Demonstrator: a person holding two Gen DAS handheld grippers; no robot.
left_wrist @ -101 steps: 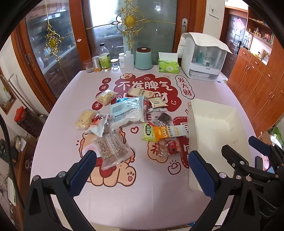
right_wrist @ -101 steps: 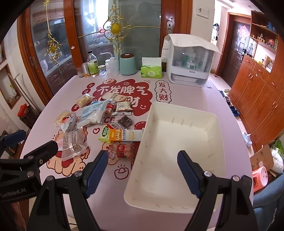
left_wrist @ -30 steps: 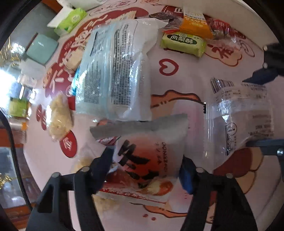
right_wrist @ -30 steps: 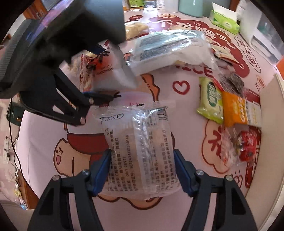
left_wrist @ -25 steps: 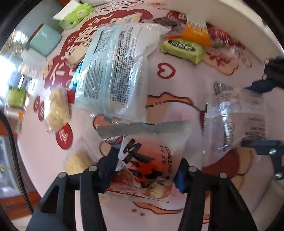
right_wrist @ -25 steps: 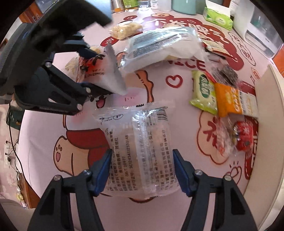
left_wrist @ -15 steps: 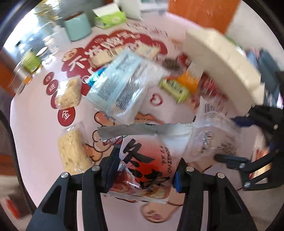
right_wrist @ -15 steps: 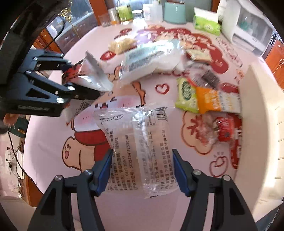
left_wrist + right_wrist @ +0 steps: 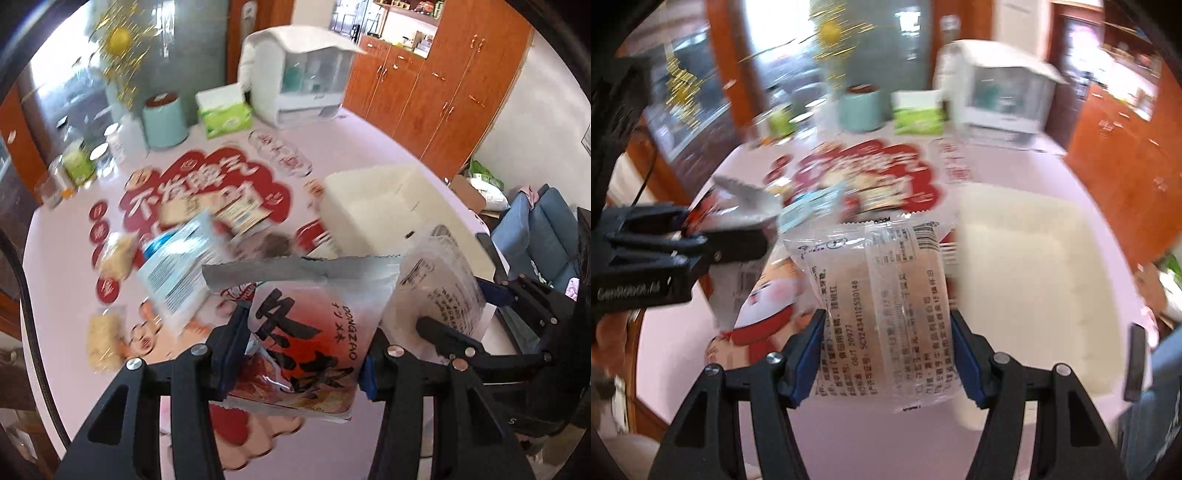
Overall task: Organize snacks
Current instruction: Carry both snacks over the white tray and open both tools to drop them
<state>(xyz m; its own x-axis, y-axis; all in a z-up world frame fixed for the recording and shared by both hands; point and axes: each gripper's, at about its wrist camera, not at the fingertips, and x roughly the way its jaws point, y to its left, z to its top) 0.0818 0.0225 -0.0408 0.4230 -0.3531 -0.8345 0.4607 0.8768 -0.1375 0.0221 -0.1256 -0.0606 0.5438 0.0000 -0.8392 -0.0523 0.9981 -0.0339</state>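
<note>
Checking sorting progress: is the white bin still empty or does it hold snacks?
Empty as far as visible: the white bin shows only bare, blurred interior. Both packets are in the grippers.

Teal canister beside green tissue box; white cabinet behind; wooden cupboards right.

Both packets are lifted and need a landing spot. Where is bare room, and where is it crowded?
The white bin looks empty inside. Bare pink table lies between bin and tissue box. Crowded: the snack pile left of the bin.
</note>
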